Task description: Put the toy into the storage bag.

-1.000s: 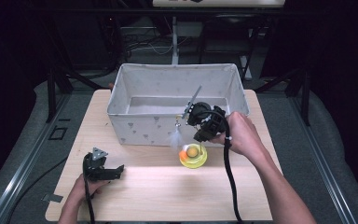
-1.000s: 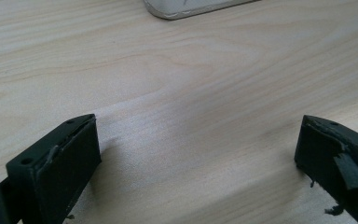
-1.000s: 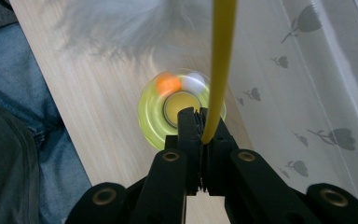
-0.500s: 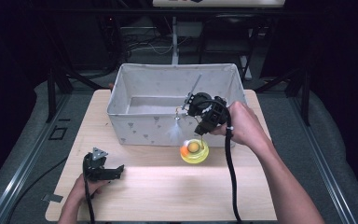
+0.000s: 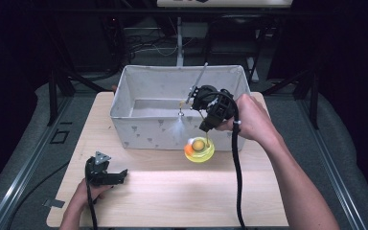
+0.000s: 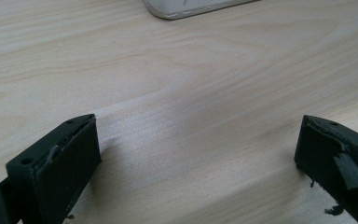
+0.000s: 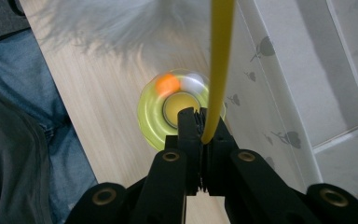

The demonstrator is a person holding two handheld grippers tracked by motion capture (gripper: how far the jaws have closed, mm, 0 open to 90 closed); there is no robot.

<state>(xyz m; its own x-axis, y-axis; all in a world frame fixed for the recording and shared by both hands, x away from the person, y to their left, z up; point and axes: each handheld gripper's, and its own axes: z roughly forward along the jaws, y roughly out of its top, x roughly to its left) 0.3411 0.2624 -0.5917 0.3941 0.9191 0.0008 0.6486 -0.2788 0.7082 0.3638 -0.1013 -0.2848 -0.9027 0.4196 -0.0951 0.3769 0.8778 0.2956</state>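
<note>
**Toy hanging by its stalk beside the bin wall**

The right gripper [image 7: 200,133] has its jaws closed on a thin yellow stalk [image 7: 219,70], and that narrow pinch is the whole grasp. In the right gripper view the stalk runs up and out of frame, with a white feather tuft [image 7: 116,18] blurred above. Beyond the jaws sits a yellow-green disc [image 5: 200,149] carrying an orange ball [image 7: 167,84] and a white ball [image 7: 192,82]. The disc is just beside the outer front wall of the white fabric bin [image 5: 148,132]. In the high view it looks lifted a little off the tabletop [image 5: 182,191], though I cannot tell for certain.

Likely troubles, as I judge them:

- The stalk is round and slim, so it could twist or slide between the pads, leaving the disc swinging or dropped.
- The disc is blurred, which suggests it is moving. If it swings, it may knock the bin wall and shift in the grasp.
- If the toy is meant for the bin, the disc must clear the rim. Too low a lift would catch it on the fabric edge.
- The feather may brush the wall and drag.

The left gripper [image 5: 106,173] rests on the tabletop well apart from the toy, jaws wide and empty, too far off to steady anything quickly.
</note>
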